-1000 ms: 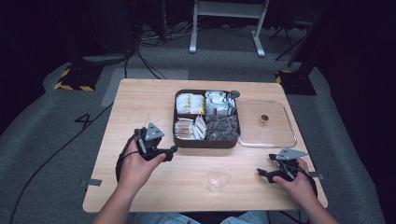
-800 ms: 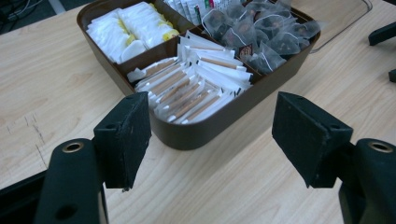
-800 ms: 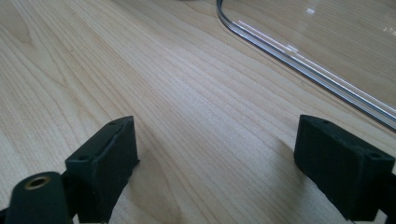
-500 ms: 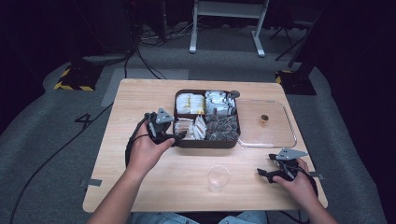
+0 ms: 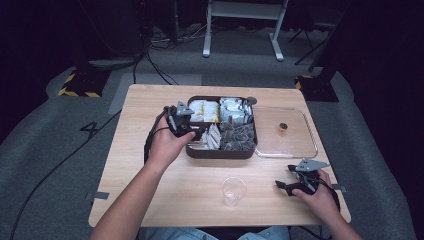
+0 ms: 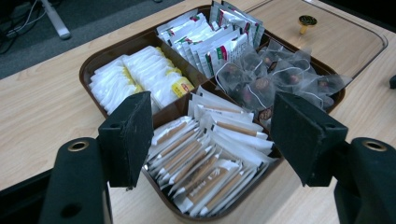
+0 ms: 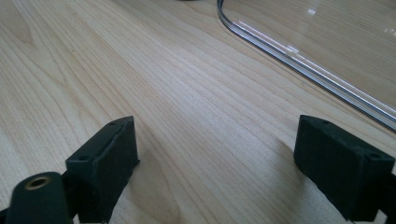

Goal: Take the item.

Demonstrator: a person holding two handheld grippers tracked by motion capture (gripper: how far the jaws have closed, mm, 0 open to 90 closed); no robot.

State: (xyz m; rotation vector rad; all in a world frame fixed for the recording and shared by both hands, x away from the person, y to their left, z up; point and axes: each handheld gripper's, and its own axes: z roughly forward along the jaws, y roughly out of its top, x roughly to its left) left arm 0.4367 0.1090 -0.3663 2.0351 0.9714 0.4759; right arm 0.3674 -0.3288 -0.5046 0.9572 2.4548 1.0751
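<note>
Item: dark brown four-compartment plastic tray (image 5: 220, 152) of sachets, mid-table.

My left gripper (image 6: 210, 140), jaws spread wide and holding nothing, hangs over the tray's near-left compartment, straddling the white paper stick packets (image 6: 210, 163). Their long axes run diagonally between my jaws.

My right gripper (image 5: 290, 184), also released and empty, rests on the wooden table (image 5: 150, 200), well right of the tray, near the clear plastic lid (image 7: 327, 46).

Nearer hand, I judge: left.
</note>
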